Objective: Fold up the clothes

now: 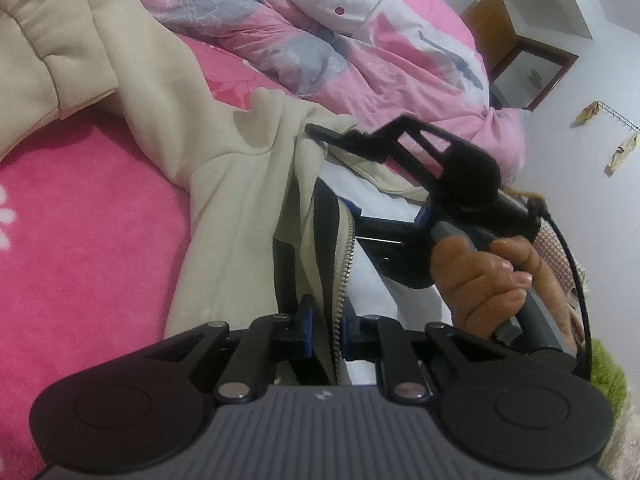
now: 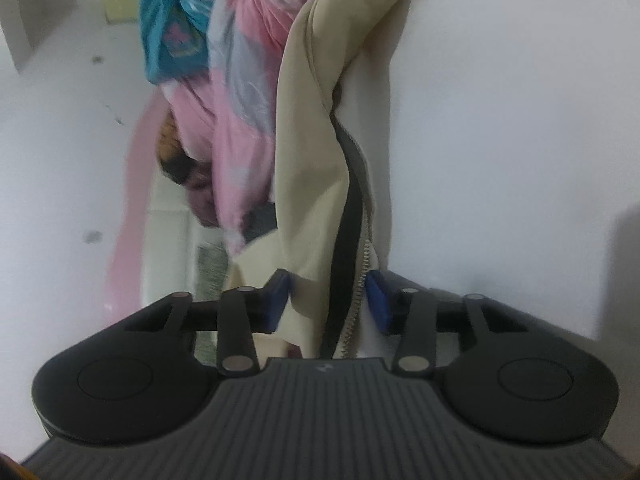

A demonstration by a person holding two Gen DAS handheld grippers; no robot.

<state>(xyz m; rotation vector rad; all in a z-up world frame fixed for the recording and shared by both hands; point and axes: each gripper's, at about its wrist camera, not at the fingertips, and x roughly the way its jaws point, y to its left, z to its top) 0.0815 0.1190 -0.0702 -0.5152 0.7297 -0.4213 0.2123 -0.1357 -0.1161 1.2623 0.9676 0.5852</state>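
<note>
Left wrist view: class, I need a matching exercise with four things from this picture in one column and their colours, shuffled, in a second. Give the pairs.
Things:
1. jacket
2. blanket
3. left gripper
4. zipper

Colours:
A. silver
B. black with blue pads
C. cream
D. bright pink

Pairs: 1-C, 2-D, 3-B, 4-A

A home bedroom was indicated: a bed with a pink blanket (image 1: 80, 220), a rumpled floral quilt (image 1: 360, 52), a wooden-framed mirror (image 1: 528, 72) and white walls (image 1: 592, 168) were seen.
</note>
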